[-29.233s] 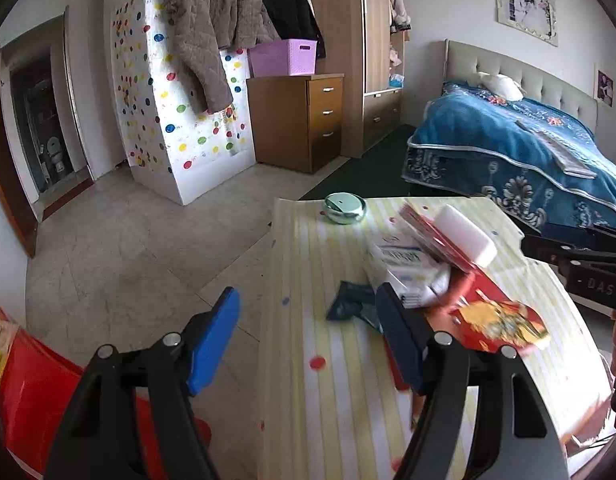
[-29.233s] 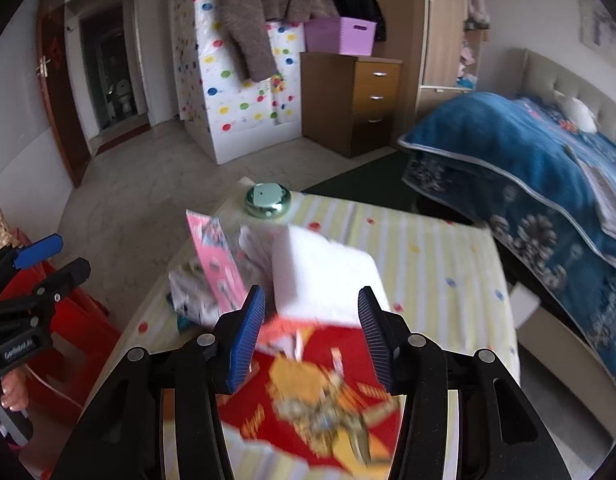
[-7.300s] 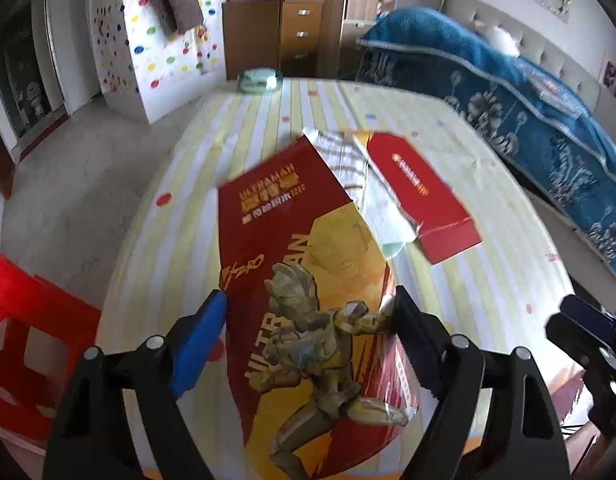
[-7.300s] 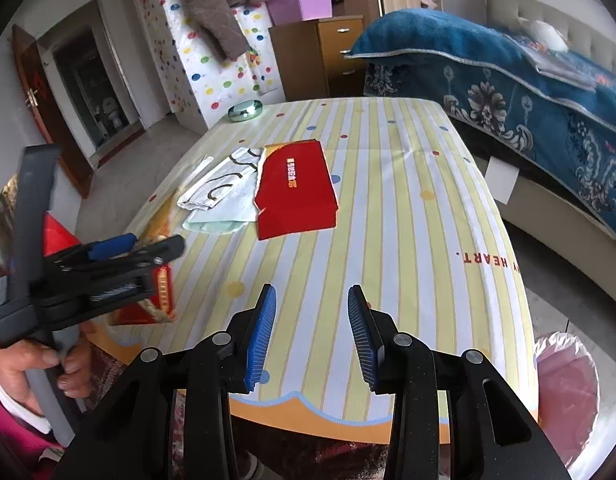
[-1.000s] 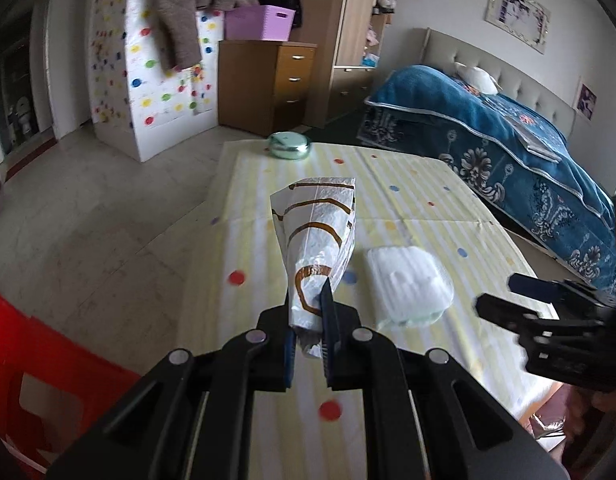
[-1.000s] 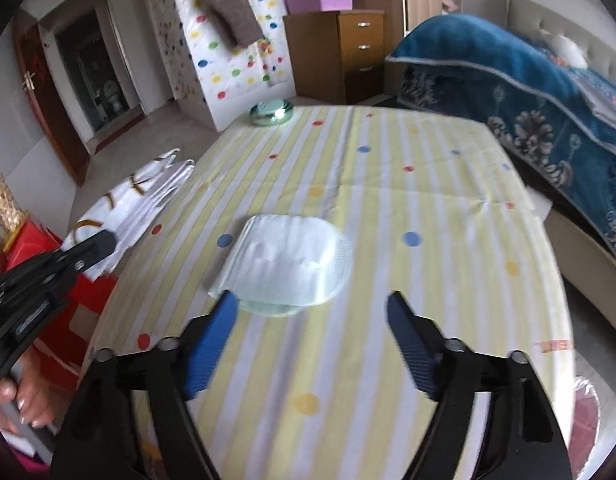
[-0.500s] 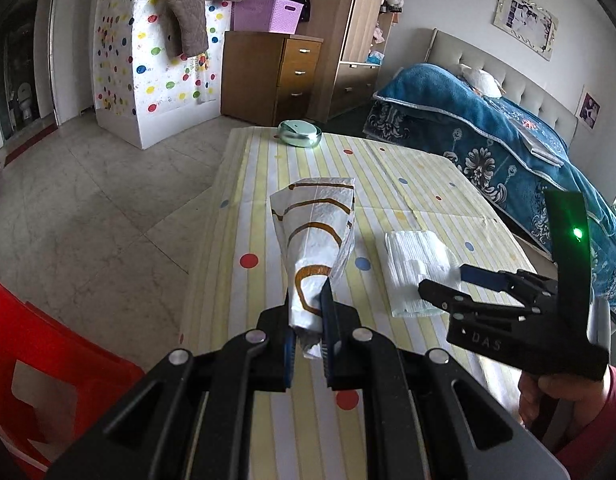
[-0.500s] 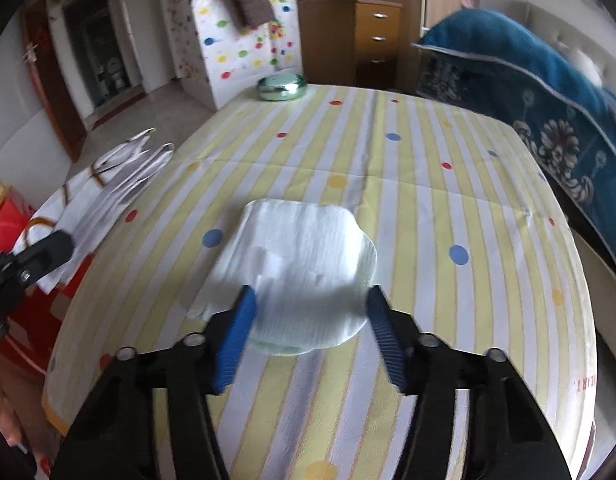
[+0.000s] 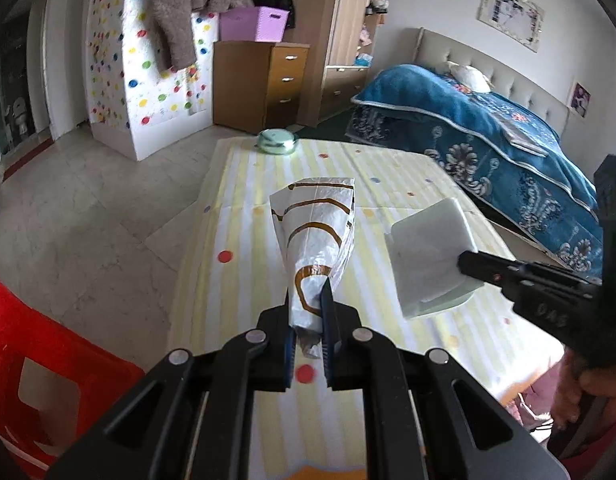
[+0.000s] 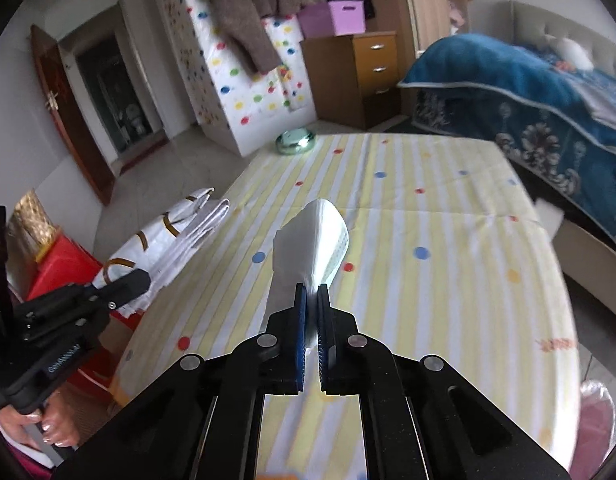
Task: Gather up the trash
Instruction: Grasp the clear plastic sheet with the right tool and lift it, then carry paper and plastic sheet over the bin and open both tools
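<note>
Right gripper (image 10: 311,292) pinches tissue pack (image 10: 311,240) — lifted; left gripper (image 9: 308,300) clamps wrapper (image 9: 317,232).

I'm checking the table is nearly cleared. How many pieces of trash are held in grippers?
2: a white-and-brown wrapper in the left gripper, a pale tissue pack in the right gripper.

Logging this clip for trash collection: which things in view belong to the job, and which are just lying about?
Job:
- white-and-brown wrapper, held in left claw
- white tissue pack, held in right claw

Lying about:
- round tin
- red stool
- purple basket
</note>
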{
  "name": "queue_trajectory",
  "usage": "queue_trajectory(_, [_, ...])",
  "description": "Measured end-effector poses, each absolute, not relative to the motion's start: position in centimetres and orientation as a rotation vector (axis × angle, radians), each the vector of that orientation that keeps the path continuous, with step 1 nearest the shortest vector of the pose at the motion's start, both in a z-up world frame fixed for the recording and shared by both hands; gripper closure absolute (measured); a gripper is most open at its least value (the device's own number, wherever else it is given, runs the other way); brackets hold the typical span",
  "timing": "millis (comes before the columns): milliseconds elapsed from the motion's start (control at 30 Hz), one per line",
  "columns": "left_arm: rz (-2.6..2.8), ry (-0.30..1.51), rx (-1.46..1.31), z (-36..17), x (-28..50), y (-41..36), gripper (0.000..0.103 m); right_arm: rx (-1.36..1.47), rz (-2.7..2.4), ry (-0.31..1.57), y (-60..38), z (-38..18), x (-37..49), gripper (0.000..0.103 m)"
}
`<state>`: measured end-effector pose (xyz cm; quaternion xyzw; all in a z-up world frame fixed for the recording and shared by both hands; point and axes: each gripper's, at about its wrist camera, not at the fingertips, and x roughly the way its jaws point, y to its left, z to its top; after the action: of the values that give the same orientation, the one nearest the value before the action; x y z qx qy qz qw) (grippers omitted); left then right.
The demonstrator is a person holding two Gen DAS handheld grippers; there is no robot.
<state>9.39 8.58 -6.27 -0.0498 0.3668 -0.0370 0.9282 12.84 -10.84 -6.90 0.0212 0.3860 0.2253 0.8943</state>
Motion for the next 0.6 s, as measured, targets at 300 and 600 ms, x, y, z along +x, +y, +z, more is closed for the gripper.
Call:
queue_trajectory(300, [-0.200, 0.724, -0.021, -5.1, 6.4, 2.0, 0.094, 0.112, 0.374, 0.772, -16.9, -4.4, 8.4, 0.098])
queue_trajectory(600, [-0.366, 0.691, 0.096, -5.0, 4.3, -7.4, 0.094, 0.183, 0.189, 0.707, -25.2, -4.4, 2.9, 0.098])
